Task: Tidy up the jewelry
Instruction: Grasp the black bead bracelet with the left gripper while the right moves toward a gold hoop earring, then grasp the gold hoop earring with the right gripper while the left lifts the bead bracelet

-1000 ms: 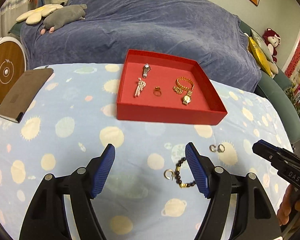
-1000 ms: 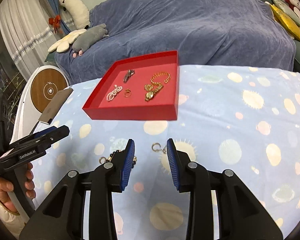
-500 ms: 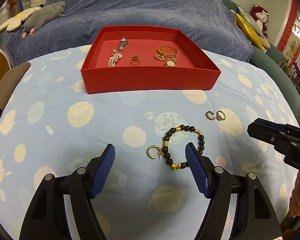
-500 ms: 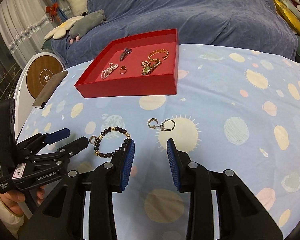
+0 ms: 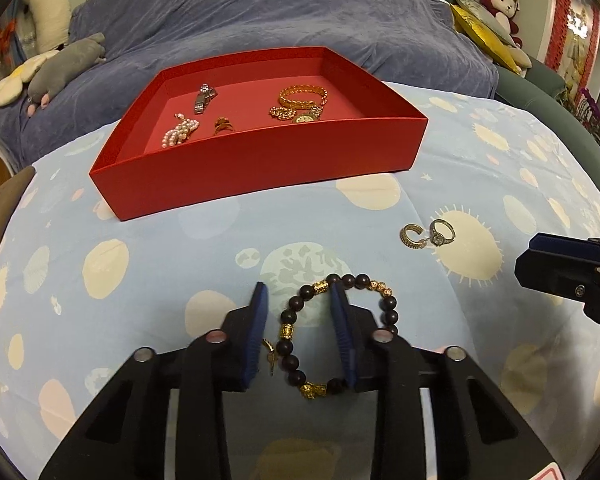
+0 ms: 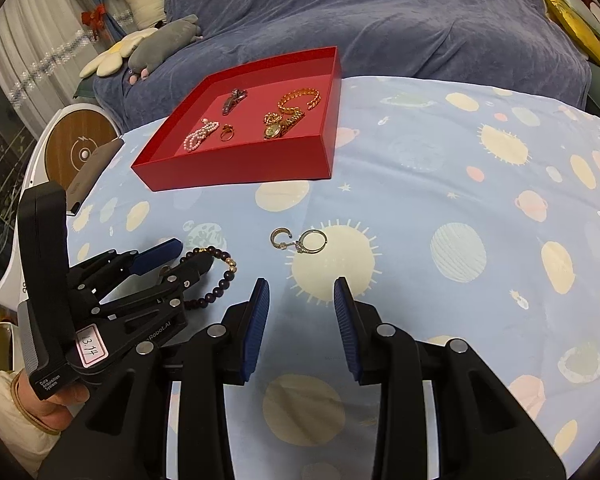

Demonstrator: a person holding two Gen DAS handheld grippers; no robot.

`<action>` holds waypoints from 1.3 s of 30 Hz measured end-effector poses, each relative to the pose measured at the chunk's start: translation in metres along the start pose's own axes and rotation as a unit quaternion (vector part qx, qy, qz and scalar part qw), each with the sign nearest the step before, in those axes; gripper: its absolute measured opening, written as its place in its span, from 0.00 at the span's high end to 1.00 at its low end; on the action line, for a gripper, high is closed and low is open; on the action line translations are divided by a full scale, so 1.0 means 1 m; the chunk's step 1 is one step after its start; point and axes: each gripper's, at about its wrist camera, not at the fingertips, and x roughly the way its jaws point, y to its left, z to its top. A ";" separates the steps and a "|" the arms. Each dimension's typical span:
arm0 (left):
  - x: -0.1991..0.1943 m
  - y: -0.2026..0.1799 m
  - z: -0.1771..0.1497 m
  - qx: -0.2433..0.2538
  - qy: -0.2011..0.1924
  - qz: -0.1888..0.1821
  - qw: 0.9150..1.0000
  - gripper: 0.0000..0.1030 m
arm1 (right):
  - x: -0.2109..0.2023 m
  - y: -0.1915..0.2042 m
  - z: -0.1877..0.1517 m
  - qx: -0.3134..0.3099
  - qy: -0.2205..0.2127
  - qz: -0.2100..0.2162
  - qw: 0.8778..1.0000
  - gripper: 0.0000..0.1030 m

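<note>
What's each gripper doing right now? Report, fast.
Left gripper: jaws closing around one side of the beaded bracelet, not yet clamped.
Right gripper: partly open, empty, above the tablecloth.

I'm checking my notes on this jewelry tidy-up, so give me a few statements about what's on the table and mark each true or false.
1. The dark beaded bracelet lies inside the red tray. False: it lies on the tablecloth, in front of the tray.
2. A gold chain bracelet is in the tray. True.
3. The left hand-held gripper has part of the beaded bracelet between its closing jaws. True.
4. The right hand-held gripper clamps the stone ring. False: nothing is between its jaws; the ring lies ahead of them.
5. The hoop earring lies beside the stone ring. True.
</note>
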 end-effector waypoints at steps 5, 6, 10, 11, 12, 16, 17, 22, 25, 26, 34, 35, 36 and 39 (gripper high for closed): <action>-0.002 0.005 0.003 -0.015 0.005 -0.022 1.000 0.94 | 0.003 0.000 0.001 0.001 0.002 -0.003 1.000 0.68; -0.003 0.006 0.003 -0.016 0.004 -0.024 1.000 0.94 | 0.003 0.000 0.001 0.000 0.002 -0.003 1.000 0.68; -0.015 0.009 0.007 -0.025 -0.005 -0.039 0.999 0.95 | 0.005 0.001 0.001 -0.001 0.003 -0.003 1.000 0.68; -0.019 0.010 0.009 -0.028 -0.008 -0.043 0.999 0.95 | 0.006 0.002 0.001 0.000 0.003 -0.002 1.000 0.68; -0.024 0.012 0.011 -0.031 -0.012 -0.048 0.998 0.95 | 0.006 0.003 0.001 -0.001 0.003 -0.001 1.000 0.68; -0.048 0.021 0.017 -0.047 -0.031 -0.065 0.996 0.95 | 0.009 0.007 0.003 -0.004 0.004 0.002 1.000 0.68; -0.053 0.024 0.018 -0.050 -0.035 -0.068 0.996 0.95 | 0.010 0.009 0.004 -0.005 0.003 0.003 1.000 0.68; -0.080 0.041 0.022 -0.062 -0.056 -0.068 0.994 0.95 | 0.016 0.019 0.006 -0.016 0.007 0.010 1.000 0.68; -0.090 0.053 0.024 -0.071 -0.063 -0.065 0.993 0.95 | 0.025 0.027 0.008 -0.025 0.009 0.017 1.000 0.69; -0.092 0.056 0.025 -0.073 -0.064 -0.062 0.993 0.95 | 0.028 0.030 0.008 -0.028 0.011 0.017 0.999 0.69; -0.096 0.076 0.020 -0.089 -0.062 -0.056 0.993 0.95 | 0.059 0.034 0.011 -0.028 0.021 -0.005 0.999 0.74; -0.096 0.077 0.019 -0.089 -0.063 -0.056 0.992 0.95 | 0.061 0.034 0.013 -0.027 0.018 -0.007 0.999 0.74; -0.097 0.078 0.018 -0.091 -0.063 -0.055 0.992 0.95 | 0.062 0.034 0.014 -0.025 0.016 -0.010 1.000 0.74; -0.097 0.083 0.017 -0.094 -0.062 -0.055 0.992 0.95 | 0.067 0.036 0.020 -0.024 0.009 -0.016 1.000 0.74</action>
